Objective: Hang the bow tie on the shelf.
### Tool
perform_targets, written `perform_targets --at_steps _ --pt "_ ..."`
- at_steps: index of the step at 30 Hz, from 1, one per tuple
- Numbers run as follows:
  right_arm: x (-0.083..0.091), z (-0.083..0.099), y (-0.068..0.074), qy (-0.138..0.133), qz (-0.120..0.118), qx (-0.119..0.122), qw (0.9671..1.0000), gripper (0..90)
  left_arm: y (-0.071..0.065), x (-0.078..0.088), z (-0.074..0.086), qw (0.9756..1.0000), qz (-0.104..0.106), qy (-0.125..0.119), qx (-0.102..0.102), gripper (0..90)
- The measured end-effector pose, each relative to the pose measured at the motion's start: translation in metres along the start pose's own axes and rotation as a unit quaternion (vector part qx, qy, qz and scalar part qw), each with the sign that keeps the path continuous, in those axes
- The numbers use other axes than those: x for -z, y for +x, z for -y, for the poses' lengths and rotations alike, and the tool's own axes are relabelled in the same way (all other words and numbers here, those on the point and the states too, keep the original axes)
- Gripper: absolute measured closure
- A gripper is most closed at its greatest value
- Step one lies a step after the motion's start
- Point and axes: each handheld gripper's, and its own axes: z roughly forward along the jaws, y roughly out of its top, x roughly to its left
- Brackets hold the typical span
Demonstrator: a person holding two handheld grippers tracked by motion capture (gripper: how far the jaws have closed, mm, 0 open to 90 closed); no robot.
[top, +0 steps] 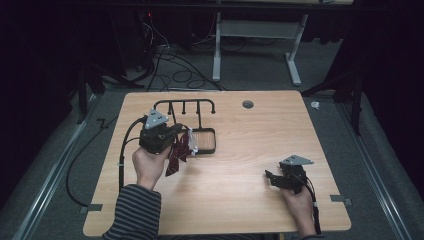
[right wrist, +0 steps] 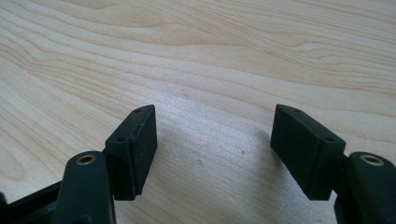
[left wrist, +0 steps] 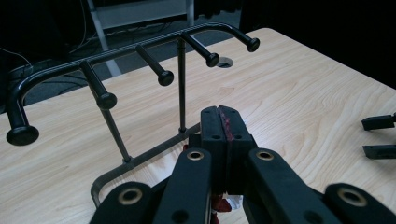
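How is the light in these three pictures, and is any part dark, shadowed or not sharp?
High view: the table is lit, the room around it nearly black, and the dark red cloth in the left gripper is small and soft. Left gripper view: the rack is sharp, the background dark. Right gripper view: bright even light, with soft shadows under the open right gripper.

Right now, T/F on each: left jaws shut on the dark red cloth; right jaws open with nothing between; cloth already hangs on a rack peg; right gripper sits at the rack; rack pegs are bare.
1. The left gripper is shut on the dark red cloth. True.
2. The right gripper is open, nothing between its jaws. True.
3. The cloth hangs on a peg of the black rack. False: it hangs from the left gripper, in front of the rack.
4. The right gripper is at the rack. False: it is apart from it, over bare table.
5. The rack's pegs are bare. True.
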Motion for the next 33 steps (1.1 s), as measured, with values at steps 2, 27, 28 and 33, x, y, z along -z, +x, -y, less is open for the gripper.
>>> perform_targets --at_steps 2,27,28,33 --pt "0.000 0.000 0.000 -0.001 0.000 -0.001 1.0000 33.1 0.002 -0.002 -0.001 1.0000 -0.003 -0.003 0.003 89.9" --pt "0.000 0.000 -0.001 -0.002 -0.003 0.001 1.0000 33.1 0.010 -0.021 -0.026 0.9998 -0.016 -0.009 0.002 89.8" --pt "0.000 0.000 -0.001 -0.002 -0.003 0.000 1.0000 33.1 0.010 -0.021 -0.027 0.9998 -0.017 -0.008 0.002 89.9" --pt "0.000 0.000 0.000 -0.001 -0.002 0.001 1.0000 33.1 0.013 -0.025 -0.034 0.9998 -0.019 -0.008 0.004 89.8"
